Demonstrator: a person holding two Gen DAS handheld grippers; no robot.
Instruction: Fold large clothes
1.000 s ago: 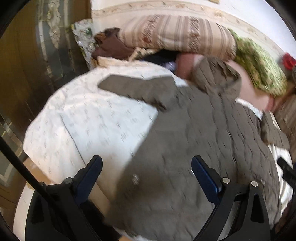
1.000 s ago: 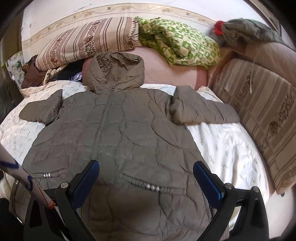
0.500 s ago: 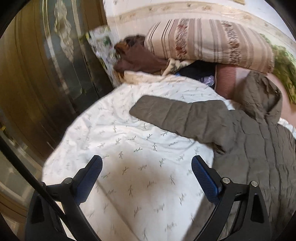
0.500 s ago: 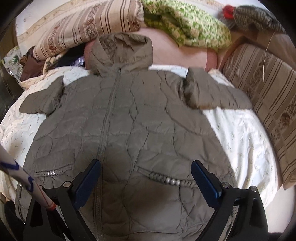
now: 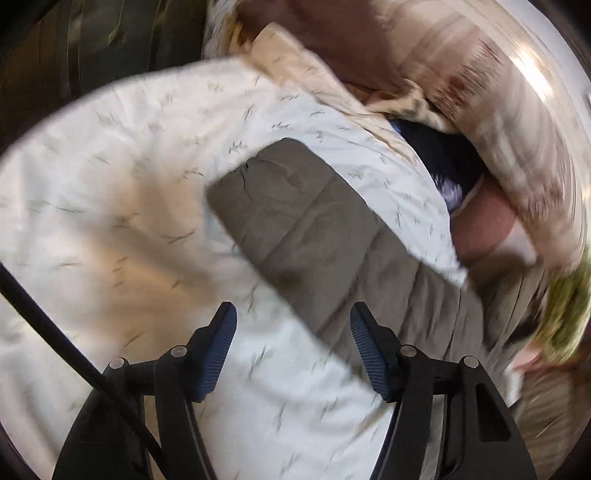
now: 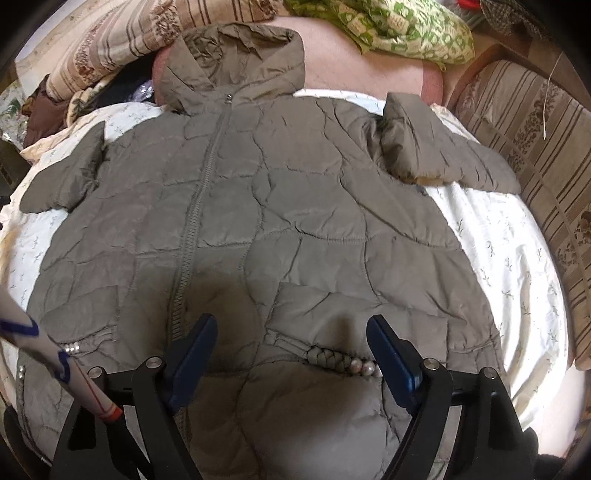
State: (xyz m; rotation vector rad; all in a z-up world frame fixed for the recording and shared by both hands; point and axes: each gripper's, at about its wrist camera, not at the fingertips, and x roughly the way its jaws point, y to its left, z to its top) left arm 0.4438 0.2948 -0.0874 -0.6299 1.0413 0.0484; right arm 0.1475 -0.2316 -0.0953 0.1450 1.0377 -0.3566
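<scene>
A striped pillow (image 6: 122, 40) and a green patterned cloth (image 6: 391, 29) lie along the head of the bed, with a brown garment (image 6: 40, 114) and a dark bundle (image 5: 439, 155) tucked at the pillow's left end. A striped cushion (image 6: 535, 147) runs down the bed's right side. Nothing lies on top of the jacket.

The olive quilted jacket (image 6: 277, 206) lies flat, front up and zipped, on the white leaf-print sheet (image 6: 509, 251). Its long axis runs from the hem near the right-wrist camera to the hood (image 6: 236, 62), which rests up against a pink bolster (image 6: 369, 70). The sleeves spread to either side; the right-hand one is folded back near the shoulder.

The right gripper (image 6: 291, 354) hovers over the lower front with its fingers spread apart, holding nothing, beside a beaded pocket trim (image 6: 343, 360). The left gripper (image 5: 291, 350), in a blurred view, is also spread and empty above the sheet, just short of the left sleeve (image 5: 314, 229), which points diagonally away toward the bed's edge.
</scene>
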